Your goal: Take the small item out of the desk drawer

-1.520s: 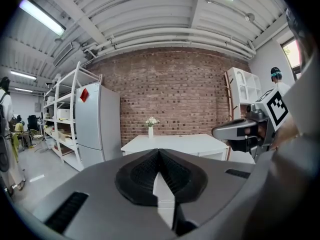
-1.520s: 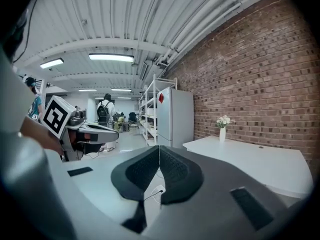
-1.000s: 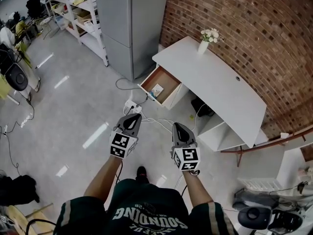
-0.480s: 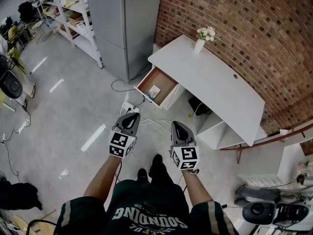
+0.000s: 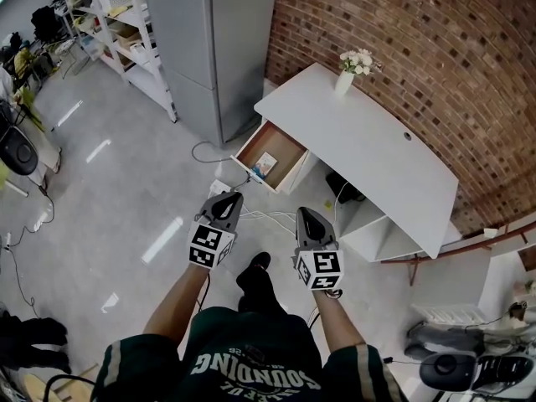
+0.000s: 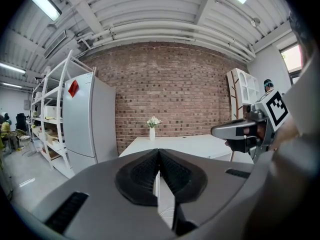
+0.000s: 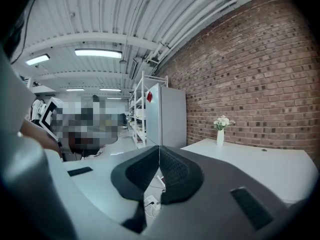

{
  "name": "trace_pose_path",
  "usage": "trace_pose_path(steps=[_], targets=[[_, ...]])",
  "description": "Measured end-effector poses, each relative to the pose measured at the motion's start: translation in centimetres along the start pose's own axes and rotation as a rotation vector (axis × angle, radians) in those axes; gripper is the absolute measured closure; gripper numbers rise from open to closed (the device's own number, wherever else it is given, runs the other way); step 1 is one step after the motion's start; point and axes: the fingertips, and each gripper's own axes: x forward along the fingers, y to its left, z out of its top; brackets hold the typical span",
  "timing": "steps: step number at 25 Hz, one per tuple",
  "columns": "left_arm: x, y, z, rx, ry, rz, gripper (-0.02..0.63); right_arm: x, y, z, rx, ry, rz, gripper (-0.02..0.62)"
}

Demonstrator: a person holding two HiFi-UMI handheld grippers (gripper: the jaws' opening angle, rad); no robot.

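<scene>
– Grippers first: how do they stand?
– Both are clenched on nothing. The left gripper [image 6: 159,154] has its black ribbed pads pressed together along one seam, with no item in them. The right gripper [image 7: 159,149] is the same, pads meeting and empty.
– Where are they from above?
– Side by side and apart, each held out in front of the person on a bare forearm, pointing roughly level toward the desk [image 5: 368,145].
– And the drawer?
– The desk drawer [image 5: 283,138] is pulled out, with a wooden inside, at the white desk's end. It lies ahead of both tips, about between the lines along which they point, and well apart from them.
– The small item?
– It lies inside the drawer. It is a small flat item [image 5: 266,164], pale with some blue, near the drawer's front edge, which is the end closest to the grippers. Neither gripper touches it.
– What else is around?
– A white power strip [image 5: 219,188] with white cables [image 5: 264,216] lies on the grey floor just ahead of the left gripper. Far beyond the drawer a white vase of flowers [image 5: 346,79] stands on the desk by the brick wall [image 5: 419,32]. A grey fridge [image 5: 213,48] stands ahead and to the left of the left gripper.
</scene>
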Motion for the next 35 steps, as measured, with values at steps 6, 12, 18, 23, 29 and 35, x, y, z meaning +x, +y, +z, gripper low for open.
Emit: trace_pose_path(steps=[6,12,18,23,29,35], targets=[[2.4,2.2,0.1,0.008,0.012,-0.004,0.591,3.3,-0.7,0.4,0.016,-0.009,0.003,0.571],[5.6,4.0,0.8,0.013,0.019,-0.018,0.591,6.7,-1.9,0.7,0.027,-0.008,0.005,0.571],[9.5,5.8,1.1,0.013,0.039,-0.037,0.591,10.5,-3.8,0.7,0.044,0.008,0.001,0.571],[13.1,7.3,1.7,0.014,0.054,-0.061,0.591,13.6,-5.7,1.0,0.053,0.024,-0.004,0.571],[16.9,9.2,2.5,0.018,0.066,-0.073,0.591,17.3,-7.7,1.5,0.067,0.032,-0.008,0.571],[19.6,11.2,2.8,0.013,0.075,-0.074,0.591,20.2,-8.8,2.1,0.065,0.034,-0.002,0.571]])
